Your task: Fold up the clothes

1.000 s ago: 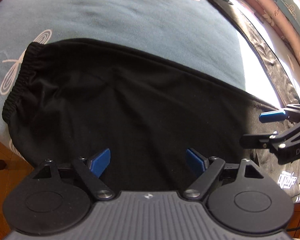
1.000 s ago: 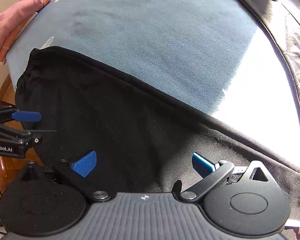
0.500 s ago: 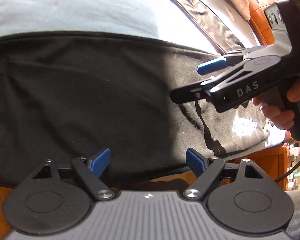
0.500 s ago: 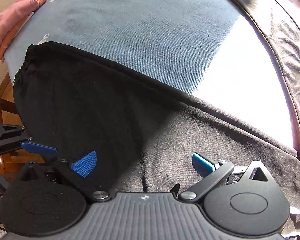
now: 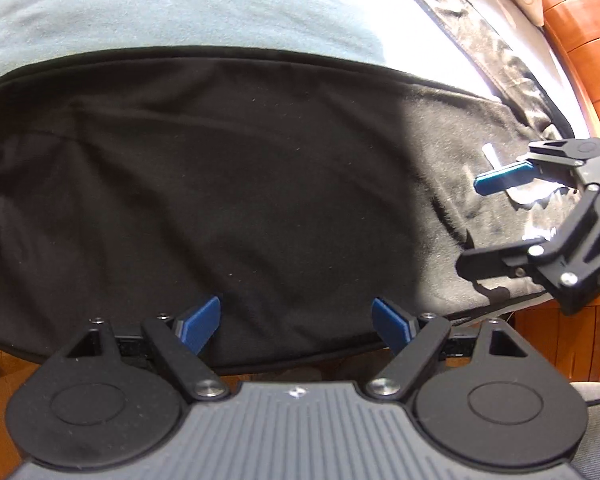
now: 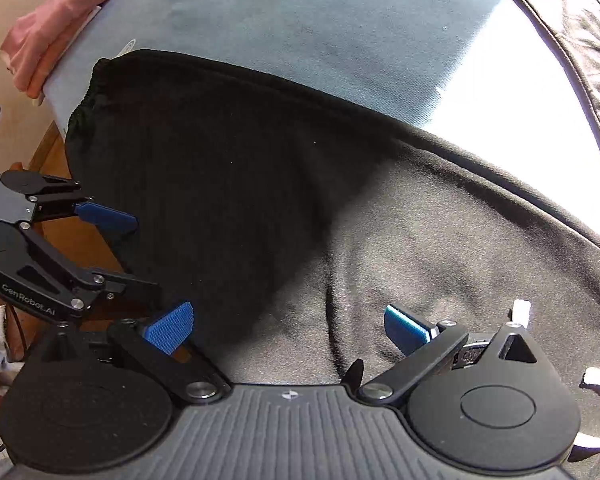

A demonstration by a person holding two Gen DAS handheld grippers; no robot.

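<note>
While black trousers (image 5: 204, 184) lie flat, left tongs (image 5: 296, 322) and right tongs (image 6: 288, 326) gape apart.

Black garment (image 5: 228, 184), blue-grey sheet (image 5: 180, 4)

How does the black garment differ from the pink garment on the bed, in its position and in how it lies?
The black garment lies spread out across the near part of the blue bedcover, in front of both open grippers; the pink garment is bunched at the cover's far left edge, away from them. The black one covers a wide area and overhangs the near edge; the pink one is a small heap. Both rest on the same bedcover, and neither is gripped.
</note>
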